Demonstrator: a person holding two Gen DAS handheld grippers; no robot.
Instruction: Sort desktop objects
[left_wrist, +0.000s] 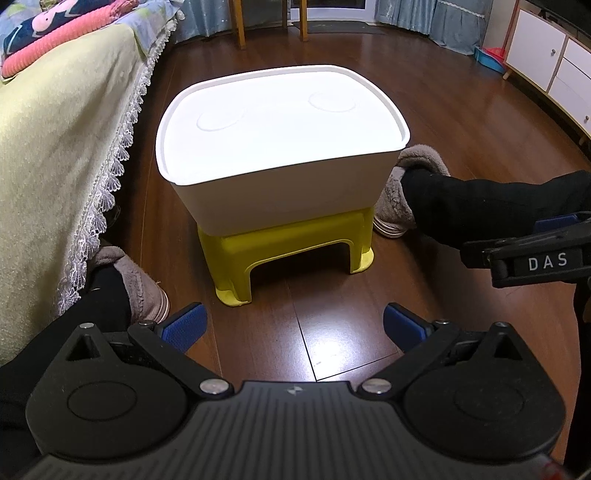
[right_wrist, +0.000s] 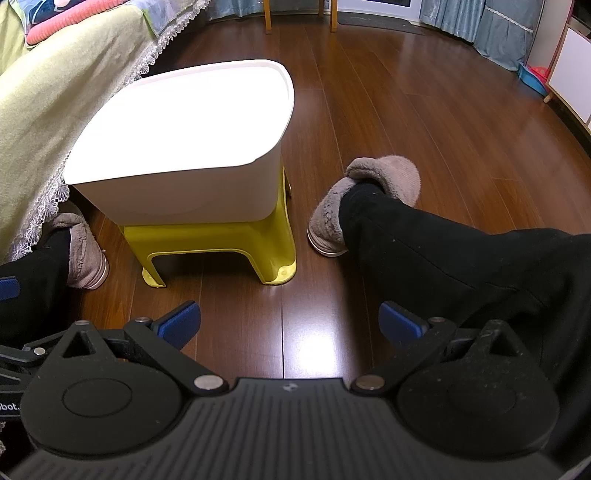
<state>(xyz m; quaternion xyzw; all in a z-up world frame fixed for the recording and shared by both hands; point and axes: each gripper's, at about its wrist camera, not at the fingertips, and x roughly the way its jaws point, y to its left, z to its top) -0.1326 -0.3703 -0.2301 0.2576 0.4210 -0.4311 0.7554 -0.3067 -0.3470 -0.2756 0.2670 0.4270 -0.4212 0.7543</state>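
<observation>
Step in hand: I judged this the very start or the very end of the sorting; neither claw had anything in it and no loose objects showed anywhere around the box.
Left claw (left_wrist: 293, 325): I held it low over the floor, on the near side of the box, its blue pads wide apart and empty.
Right claw (right_wrist: 290, 323): likewise spread wide with nothing between the pads, near the box's right front corner and beside my right leg (right_wrist: 443, 258).
Box (left_wrist: 280, 147): a white plastic storage box with its lid on, sitting squarely on a small yellow stool (left_wrist: 291, 254) that served as the desk.
Lid (left_wrist: 280, 110): glared almost blank under the light; two shallow round marks showed on it, and nothing lay on top.
Around the box: the bed's lace-edged cover (left_wrist: 107, 177) hung just to its left; my slippered feet (left_wrist: 410, 192) flanked the stool.
Next move: it would call for finding the objects to sort, none of which showed here, or, if they belonged inside, taking the lid by its raised rim with both claws.
Contents: I could not tell what the box held.
</observation>
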